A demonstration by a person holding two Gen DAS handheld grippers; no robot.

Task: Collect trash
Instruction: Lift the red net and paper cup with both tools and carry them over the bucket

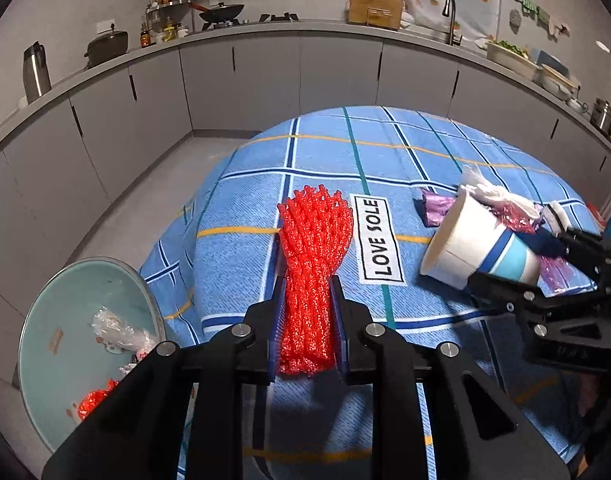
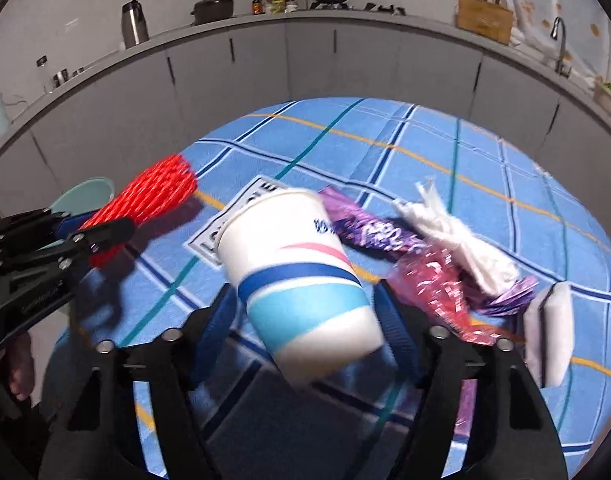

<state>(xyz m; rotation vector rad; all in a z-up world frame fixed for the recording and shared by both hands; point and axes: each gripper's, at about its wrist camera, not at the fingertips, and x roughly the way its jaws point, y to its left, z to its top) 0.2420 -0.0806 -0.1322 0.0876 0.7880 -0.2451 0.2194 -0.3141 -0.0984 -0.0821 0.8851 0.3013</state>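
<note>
Netting (image 1: 311, 264) (red foam mesh) sits clenched in your left gripper (image 1: 307, 300), centre of the left wrist view, above the tablecloth (image 1: 425, 152). Your right gripper (image 2: 305, 312) grasps the cup (image 2: 301, 280), tilted, mid-frame. Bin (image 1: 57, 320) lies lower left, wrappers (image 2: 425, 272) right of the cup.

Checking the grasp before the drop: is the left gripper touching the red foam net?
Touching. In the left wrist view the left gripper has both blue pads pressed against the red foam net, pinching its middle narrow.
</note>
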